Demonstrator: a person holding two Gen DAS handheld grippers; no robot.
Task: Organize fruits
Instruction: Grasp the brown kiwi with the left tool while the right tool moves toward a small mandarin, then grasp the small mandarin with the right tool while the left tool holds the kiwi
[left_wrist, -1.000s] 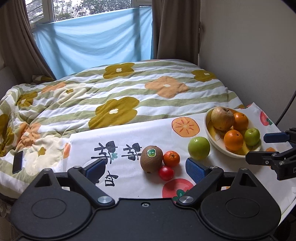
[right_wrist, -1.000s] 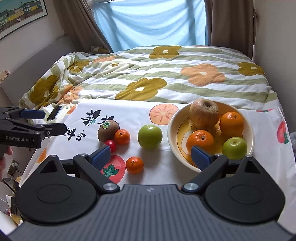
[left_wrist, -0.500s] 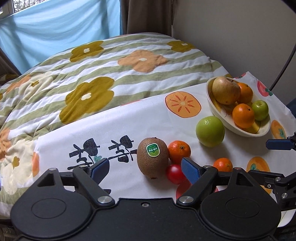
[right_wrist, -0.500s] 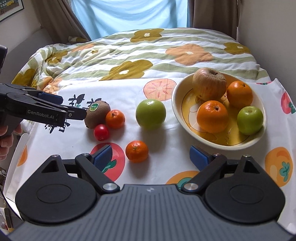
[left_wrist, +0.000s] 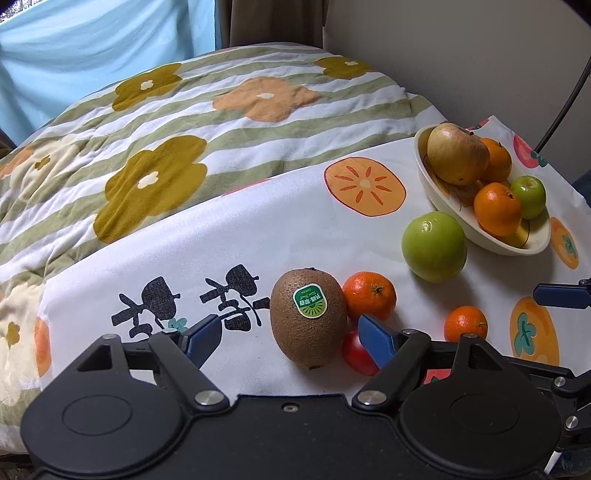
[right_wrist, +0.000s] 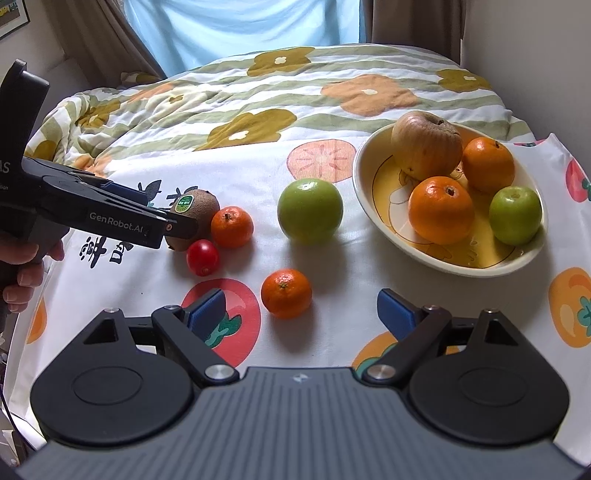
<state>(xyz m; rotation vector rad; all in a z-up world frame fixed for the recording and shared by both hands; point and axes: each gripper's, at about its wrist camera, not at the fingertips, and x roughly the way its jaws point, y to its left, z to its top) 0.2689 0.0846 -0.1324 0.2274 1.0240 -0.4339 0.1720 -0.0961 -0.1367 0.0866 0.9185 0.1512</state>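
Already the left gripper (left_wrist: 291, 338) was the nearer one, its jaws spread wide and empty around the kiwi (left_wrist: 308, 317), which stood on end between them on the printed cloth (left_wrist: 295, 229), left of the bowl (left_wrist: 480, 240).

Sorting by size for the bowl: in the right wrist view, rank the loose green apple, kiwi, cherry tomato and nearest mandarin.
1. green apple
2. kiwi, partly hidden by the left gripper
3. mandarin, nearer the camera, so unsure
4. cherry tomato
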